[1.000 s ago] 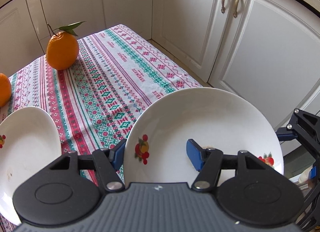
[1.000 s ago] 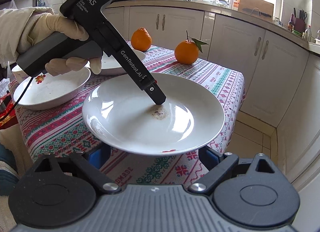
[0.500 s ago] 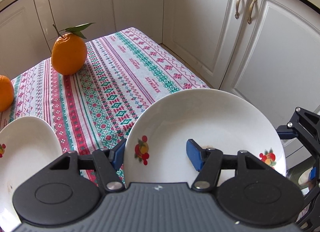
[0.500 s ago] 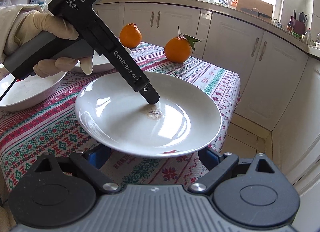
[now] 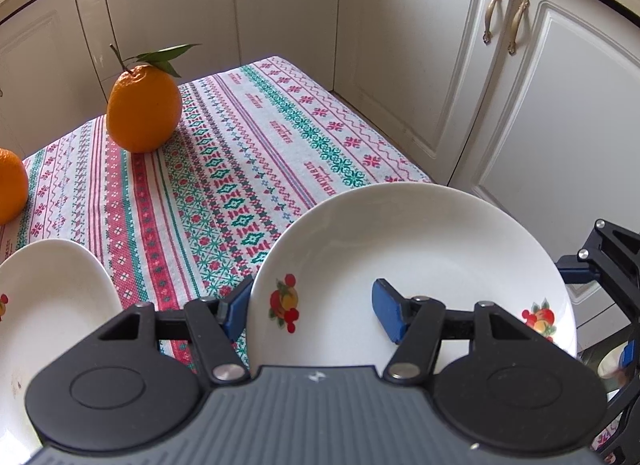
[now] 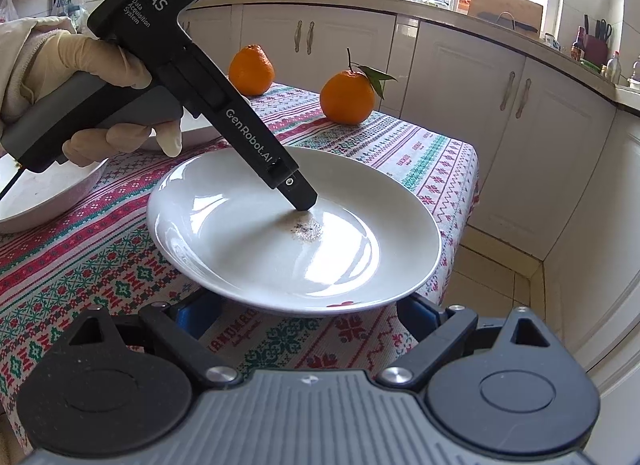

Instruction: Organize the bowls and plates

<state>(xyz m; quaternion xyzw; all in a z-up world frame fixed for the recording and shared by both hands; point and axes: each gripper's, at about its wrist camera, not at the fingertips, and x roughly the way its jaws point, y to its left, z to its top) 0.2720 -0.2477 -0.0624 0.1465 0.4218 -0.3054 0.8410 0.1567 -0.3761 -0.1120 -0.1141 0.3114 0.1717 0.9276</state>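
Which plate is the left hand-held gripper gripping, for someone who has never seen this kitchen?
Start at the table with the striped red-and-green tablecloth, and go to its corner nearest the white cabinets. The wide white plate overhanging that corner is the one, clamped at its rim by the left hand-held gripper. Unlike the other white dishes, it has a speckled smudge at its centre.

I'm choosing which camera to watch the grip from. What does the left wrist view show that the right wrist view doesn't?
Only the left wrist view: the left gripper clamped across the plate's rim, the fruit decals.

Only the right wrist view: the gloved hand, the speckled stain, the countertop.

Both: the plate, the leafy orange, the tablecloth.
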